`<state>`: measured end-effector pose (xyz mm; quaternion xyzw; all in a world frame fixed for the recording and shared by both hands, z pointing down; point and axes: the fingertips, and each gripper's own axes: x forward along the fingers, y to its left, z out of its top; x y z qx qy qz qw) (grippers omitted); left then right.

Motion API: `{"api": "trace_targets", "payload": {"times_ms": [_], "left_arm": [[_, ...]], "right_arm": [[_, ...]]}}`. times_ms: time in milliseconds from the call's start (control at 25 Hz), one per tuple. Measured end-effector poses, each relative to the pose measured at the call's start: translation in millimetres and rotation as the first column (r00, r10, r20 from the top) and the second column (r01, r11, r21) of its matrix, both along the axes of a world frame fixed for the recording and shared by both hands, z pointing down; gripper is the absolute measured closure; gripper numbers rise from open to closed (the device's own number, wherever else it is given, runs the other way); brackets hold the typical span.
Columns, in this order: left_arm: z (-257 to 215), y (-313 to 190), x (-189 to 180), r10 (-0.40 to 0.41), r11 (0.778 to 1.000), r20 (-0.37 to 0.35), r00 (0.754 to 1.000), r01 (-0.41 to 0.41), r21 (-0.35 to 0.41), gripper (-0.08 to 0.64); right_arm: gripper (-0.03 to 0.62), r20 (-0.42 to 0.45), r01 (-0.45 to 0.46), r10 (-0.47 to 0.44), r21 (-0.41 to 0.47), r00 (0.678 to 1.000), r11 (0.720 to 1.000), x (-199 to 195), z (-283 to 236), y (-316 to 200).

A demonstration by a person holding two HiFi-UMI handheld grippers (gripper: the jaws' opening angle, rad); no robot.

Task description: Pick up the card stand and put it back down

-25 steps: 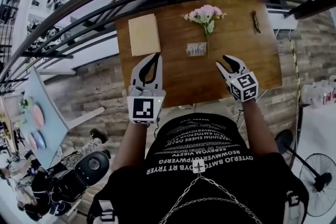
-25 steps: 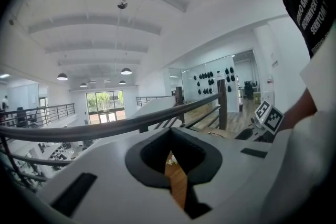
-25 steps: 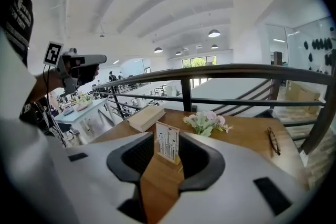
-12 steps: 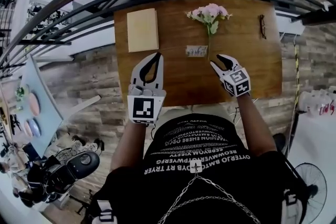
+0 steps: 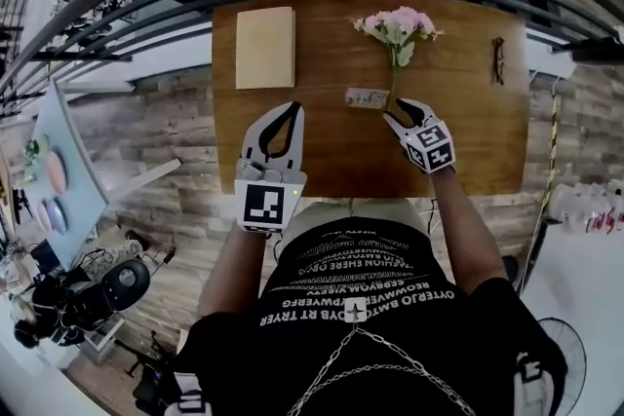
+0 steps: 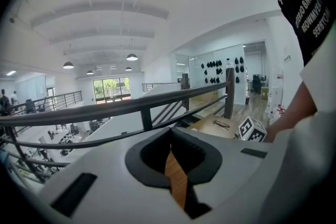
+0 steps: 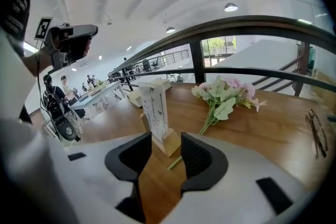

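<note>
Since a second ago the right gripper (image 5: 398, 110) has slid from the table's (image 5: 468, 136) lower right toward frame centre, and its jaws are spreading wider around the wooden foot of the card stand (image 5: 367, 96), which stands upright mid-table beside the flower stems (image 5: 398, 26). Its pads seem not to touch the foot, though the angle leaves that uncertain, while the left gripper (image 5: 285, 109) idles at centre left, jaws together on nothing. This looks like the reach before pickup: next comes a short push forward, then a squeeze on the foot.
</note>
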<state>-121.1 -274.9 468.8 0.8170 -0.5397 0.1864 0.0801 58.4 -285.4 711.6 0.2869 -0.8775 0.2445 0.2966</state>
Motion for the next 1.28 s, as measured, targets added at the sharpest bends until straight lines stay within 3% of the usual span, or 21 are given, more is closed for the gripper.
{"api": "trace_targets", "payload": {"times_ms": [520,800,1280], "left_arm": [[3.3,3.2,-7.0,-0.018,0.999,0.044,0.999,0.019,-0.032,0.534],[0.8,11.0,-10.0,-0.007,0.999,0.053,0.999,0.009,-0.037,0.533],[-27.1,29.6,-22.3,-0.002,1.0,0.05,0.999,0.001,0.018,0.534]], "right_arm": [[0.4,-0.027,0.085,-0.085,0.03,0.996,0.996,-25.1,39.4,-16.5],[0.443,-0.056,0.131,-0.128,0.048,0.99,0.99,-28.2,38.7,-10.7],[0.446,-0.039,0.081,-0.08,0.032,0.996,0.996,-27.4,10.5,11.4]]}}
